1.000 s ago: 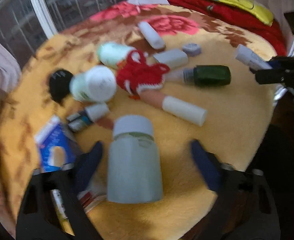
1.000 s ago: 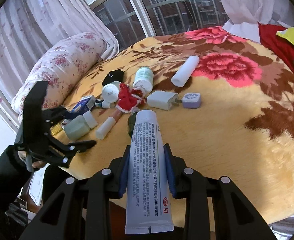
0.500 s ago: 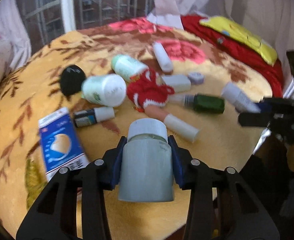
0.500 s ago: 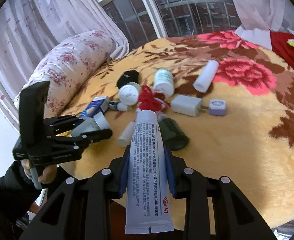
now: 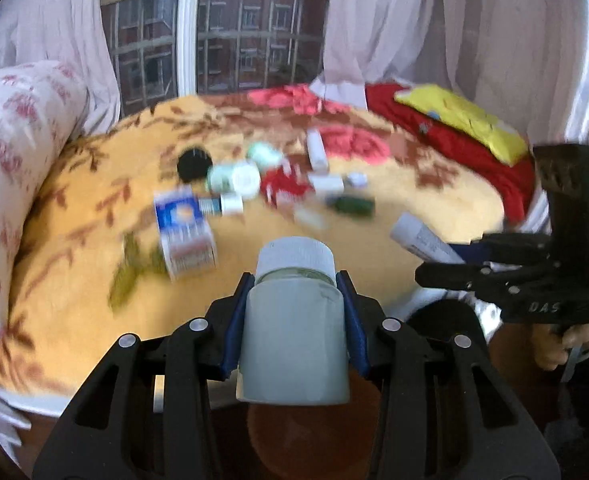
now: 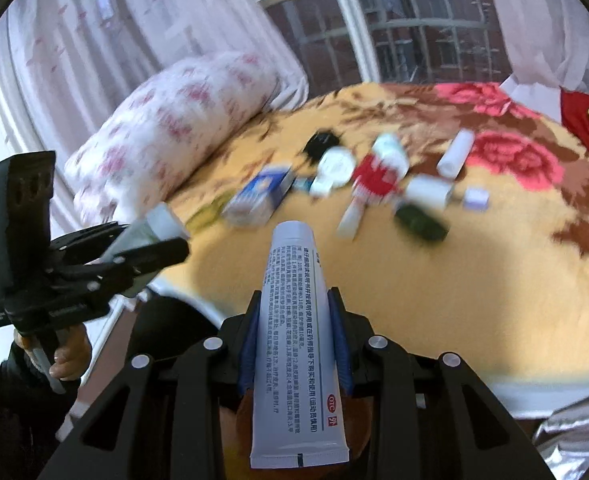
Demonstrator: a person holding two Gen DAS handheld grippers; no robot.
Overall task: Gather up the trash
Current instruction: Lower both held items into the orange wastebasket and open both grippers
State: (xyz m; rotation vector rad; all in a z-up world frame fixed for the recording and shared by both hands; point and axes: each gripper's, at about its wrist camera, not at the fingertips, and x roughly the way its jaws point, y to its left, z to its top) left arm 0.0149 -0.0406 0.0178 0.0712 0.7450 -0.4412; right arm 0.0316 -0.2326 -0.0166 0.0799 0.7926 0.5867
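Over the bed's near edge: we hold both grippers off the yellow floral blanket [image 5: 74,280], each one loaded, with dark floor showing below the fingers.
Left gripper [image 5: 294,312]: clamped on a pale grey-green bottle [image 5: 294,340] with a white ribbed cap — the blue pads press its two sides, so the jaws stand only as wide as the bottle's body.
Why held so: the grip sits low on the body, cap pointing away from us, which we judge keeps the round bottle from rolling out as we carry it.
Right gripper [image 6: 294,316]: pinched narrow on a white ointment tube [image 6: 298,340], printed side up, crimped end toward us and nozzle end forward.
Why held so: the pads take the tube across its flat middle — a soft thing, so we judge a mid-length hold stops it drooping.
Cross-check: from the left wrist view the tube [image 5: 422,240] shows in the other gripper at right; from the right wrist view the bottle [image 6: 146,232] shows at left.
Trash left on the blanket: a blue-and-white box [image 5: 182,232], a dark green bottle [image 6: 420,220], a white cylinder [image 6: 456,152], a red knitted piece [image 6: 374,176], a black lid [image 5: 192,164] and other small items, lying close together mid-bed and blurred.
Bin: not in view in either picture, so we cannot tell where these two go.
Stage, as we judge it: two pieces picked, drop-off next, most of the pile untouched.
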